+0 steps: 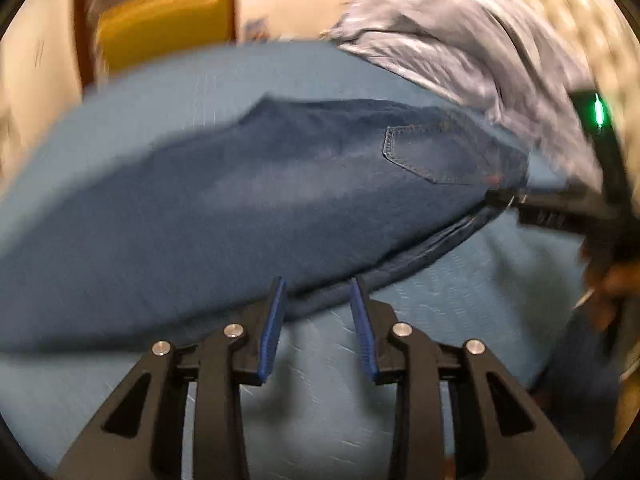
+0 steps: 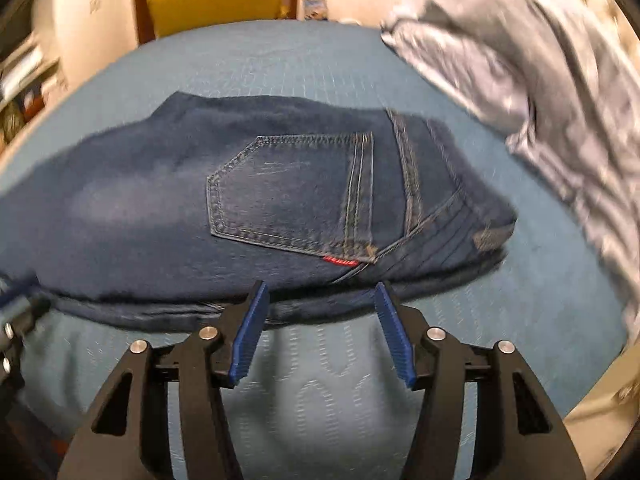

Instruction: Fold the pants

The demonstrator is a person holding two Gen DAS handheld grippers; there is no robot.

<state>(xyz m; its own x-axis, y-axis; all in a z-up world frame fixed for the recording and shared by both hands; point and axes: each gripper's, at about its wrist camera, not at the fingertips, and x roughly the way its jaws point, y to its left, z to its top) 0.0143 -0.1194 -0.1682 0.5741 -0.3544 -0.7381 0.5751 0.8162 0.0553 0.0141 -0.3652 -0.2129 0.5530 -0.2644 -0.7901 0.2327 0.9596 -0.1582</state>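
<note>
I hold a gripper in each hand over a bed covered in a blue quilted spread (image 2: 320,392). The dark blue jeans (image 2: 160,208) lie flat across it, apparently doubled leg over leg, back pocket (image 2: 292,192) facing up, waistband toward my right. My left gripper (image 1: 318,292) has its blue-padded fingers (image 1: 272,320) released and spread, tips just at the near edge of the denim, grasping nothing. My right gripper (image 2: 320,294) is likewise released, its fingers (image 2: 248,328) parted at the near edge just below the pocket and its small red tab (image 2: 340,262). Both views are blurred, so I cannot tell whether the tips touch the cloth. The risk, as I judge it, is pinching only the top layer, or catching the bedspread with it, so the fold would drag crooked or the layers would slide apart. A crumpled grey-blue garment (image 2: 520,64) is heaped on the far right of the bed, close to the waistband, and could crowd a fold in that direction. Beyond the bed stand a yellow chair (image 2: 216,0) and pale walls.
</note>
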